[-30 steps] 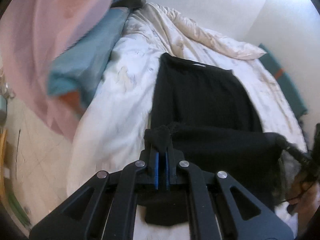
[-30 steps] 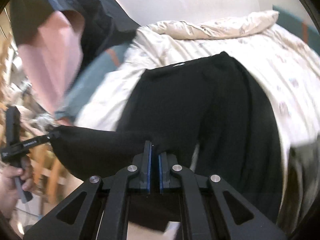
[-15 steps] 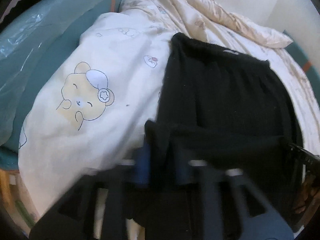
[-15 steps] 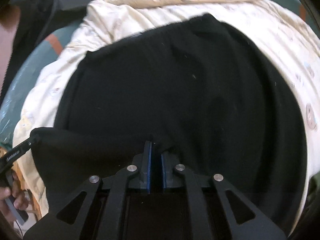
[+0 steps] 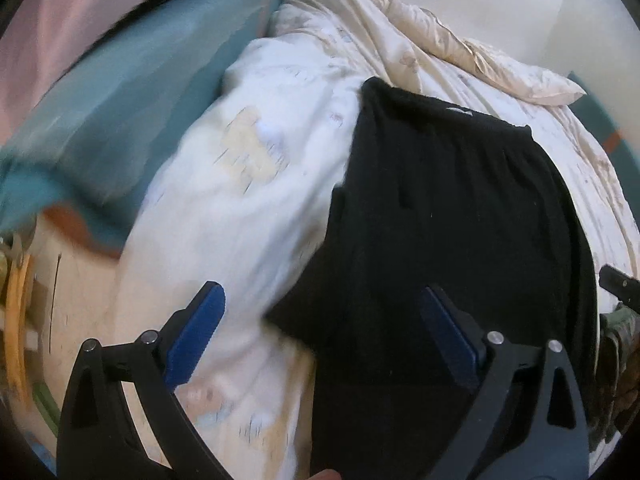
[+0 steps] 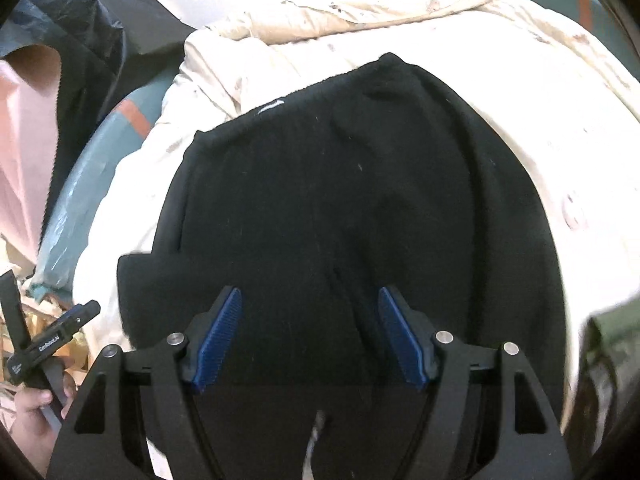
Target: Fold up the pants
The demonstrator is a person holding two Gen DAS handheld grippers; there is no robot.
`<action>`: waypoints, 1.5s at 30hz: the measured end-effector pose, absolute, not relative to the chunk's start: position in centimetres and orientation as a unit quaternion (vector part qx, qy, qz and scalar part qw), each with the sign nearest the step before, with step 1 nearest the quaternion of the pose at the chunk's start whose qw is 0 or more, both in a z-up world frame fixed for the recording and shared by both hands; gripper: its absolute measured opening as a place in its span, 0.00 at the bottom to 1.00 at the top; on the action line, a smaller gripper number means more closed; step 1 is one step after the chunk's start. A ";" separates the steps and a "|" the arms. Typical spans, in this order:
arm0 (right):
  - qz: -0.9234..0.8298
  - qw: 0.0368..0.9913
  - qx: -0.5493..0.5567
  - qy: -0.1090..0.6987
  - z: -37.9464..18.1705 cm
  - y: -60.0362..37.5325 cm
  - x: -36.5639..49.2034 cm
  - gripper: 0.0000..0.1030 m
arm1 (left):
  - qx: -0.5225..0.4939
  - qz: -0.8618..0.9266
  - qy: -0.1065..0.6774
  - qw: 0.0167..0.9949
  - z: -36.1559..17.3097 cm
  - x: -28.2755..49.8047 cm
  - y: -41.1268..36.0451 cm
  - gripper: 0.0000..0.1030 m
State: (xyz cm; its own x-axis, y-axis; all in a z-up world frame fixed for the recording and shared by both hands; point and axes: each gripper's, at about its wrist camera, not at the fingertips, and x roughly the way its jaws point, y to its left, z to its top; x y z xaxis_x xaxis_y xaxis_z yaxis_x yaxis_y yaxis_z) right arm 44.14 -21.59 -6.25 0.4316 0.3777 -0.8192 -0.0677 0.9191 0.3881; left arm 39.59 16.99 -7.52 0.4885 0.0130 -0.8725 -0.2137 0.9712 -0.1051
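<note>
Black pants (image 5: 452, 208) lie on a cream duvet (image 5: 248, 184) on the bed, waistband at the far end, with the leg ends folded up over the lower part. My left gripper (image 5: 324, 334) is open and empty above the pants' near left edge. My right gripper (image 6: 310, 334) is open and empty over the folded layer of the pants (image 6: 340, 208). The left gripper's tip (image 6: 60, 330) shows at the left in the right wrist view.
A teal mattress (image 5: 120, 108) edge and pink curtain (image 5: 60, 20) lie to the left. A crumpled cream blanket (image 6: 360, 4) is at the far end by the white wall. Dark fabric (image 6: 80, 40) hangs at upper left. Floor clutter (image 5: 16, 320) is at the left.
Both grippers were shut on the pants' leg ends and carried them forward over the pants. Now both have opened and let go, and the fold lies on the pants.
</note>
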 end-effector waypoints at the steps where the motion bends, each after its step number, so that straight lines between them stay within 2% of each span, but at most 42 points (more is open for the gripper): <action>1: 0.133 0.832 0.154 0.516 -6.2 -22.0 43.2 0.71 | -0.107 0.065 0.503 0.855 -7.6 38.5 17.0 0.94; 8: 0.133 0.806 0.223 0.532 -8.5 -23.7 33.1 0.71 | -0.150 0.056 0.515 0.842 -9.9 29.6 15.5 0.94; 11: 0.151 0.775 0.292 0.541 -11.1 -22.6 28.3 0.71 | -0.208 0.082 0.520 0.824 -12.2 26.3 15.7 0.94; 14: 0.153 0.738 0.349 0.556 -14.3 -20.7 24.6 0.71 | -0.266 0.090 0.537 0.795 -15.0 23.5 15.7 0.87; 17: 0.159 0.691 0.416 0.569 -18.1 -18.6 22.2 0.68 | -0.313 0.104 0.516 0.791 -16.2 21.3 16.0 0.80; 19: 0.159 0.680 0.429 0.573 -19.8 -17.2 21.9 0.64 | -0.324 0.092 0.520 0.785 -17.2 21.5 15.7 0.67; 20: 0.154 0.683 0.434 0.567 -20.5 -16.7 22.1 0.63 | -0.328 0.080 0.520 0.784 -17.7 21.9 15.7 0.55; 23: 0.116 0.692 0.475 0.532 -21.6 -17.6 22.9 0.60 | -0.357 0.082 0.500 0.785 -18.3 22.3 16.6 0.51; 24: 0.104 0.690 0.495 0.518 -21.9 -18.2 23.1 0.56 | -0.373 0.084 0.493 0.782 -18.6 22.4 17.0 0.41; 25: 0.094 0.693 0.502 0.509 -21.9 -18.5 23.1 0.47 | -0.380 0.080 0.491 0.780 -18.9 22.6 17.1 0.34; 26: 0.091 0.698 0.502 0.503 -21.8 -18.7 23.2 0.37 | -0.376 0.075 0.497 0.778 -19.1 22.9 17.0 0.14; 27: 0.084 0.709 0.490 0.500 -21.5 -18.7 23.4 0.13 | -0.368 0.071 0.503 0.779 -19.2 23.3 16.7 0.05; 28: 0.079 0.714 0.482 0.501 -21.4 -18.6 23.4 0.08 | -0.356 0.064 0.504 0.785 -18.9 23.4 16.3 0.05; 37: 0.120 0.772 0.420 0.462 -14.0 -19.1 23.0 0.05 | -0.308 0.047 0.503 0.806 -14.5 24.1 16.9 0.03; 41: 0.108 0.772 0.386 0.492 -15.0 -18.3 22.6 0.05 | -0.268 0.062 0.532 0.801 -14.8 23.6 16.8 0.03; 45: 0.075 0.769 0.346 0.532 -18.7 -17.4 23.5 0.05 | -0.211 0.072 0.562 0.797 -17.3 24.1 15.5 0.03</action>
State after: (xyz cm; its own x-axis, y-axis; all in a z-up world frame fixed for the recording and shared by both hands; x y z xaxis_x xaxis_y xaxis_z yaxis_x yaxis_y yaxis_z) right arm 23.51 -17.43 -18.72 0.4229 0.4834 -0.7665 0.2517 0.7499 0.6118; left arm 24.09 15.50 -17.28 0.3587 -0.1220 -0.9254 -0.3520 0.9005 -0.2552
